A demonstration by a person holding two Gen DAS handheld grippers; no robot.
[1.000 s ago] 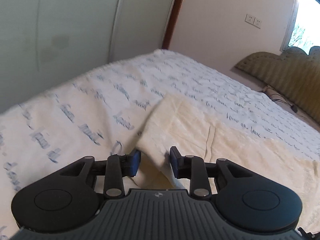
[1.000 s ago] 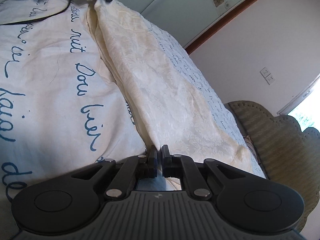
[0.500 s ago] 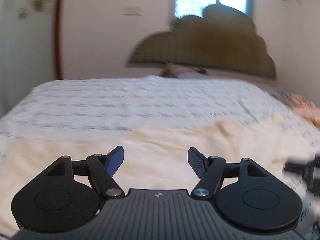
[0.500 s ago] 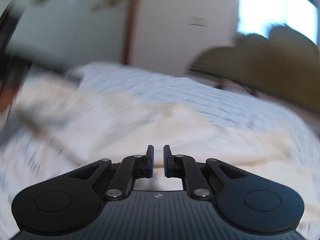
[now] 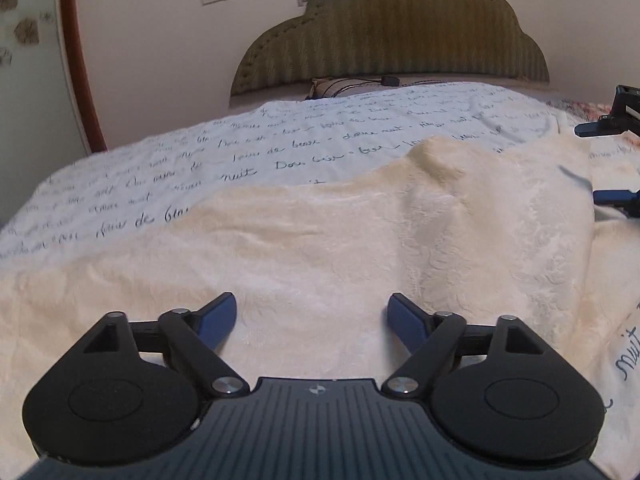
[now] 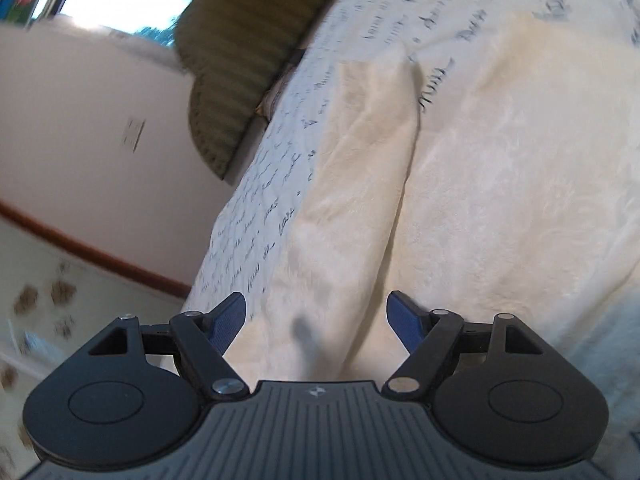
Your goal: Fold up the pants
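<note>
A bed carries cream pants. Both tools, left tool and right tool, gape empty; best grip the fold's edge at 12 o'clock evenly.

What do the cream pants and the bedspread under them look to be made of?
Pants: soft, matte cream fabric, apparently embossed or jacquard, judging by the raised floral texture. Bedspread: thin white printed cloth, probably cotton, with flat blue script and fine wrinkles.

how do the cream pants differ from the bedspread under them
The pants are plain cream with a faint embossed texture; the bedspread is white with dark blue handwriting. The pants lie rumpled with a raised fold, while the bedspread lies fairly smooth. Both are pale fabrics spread on the bed.
</note>
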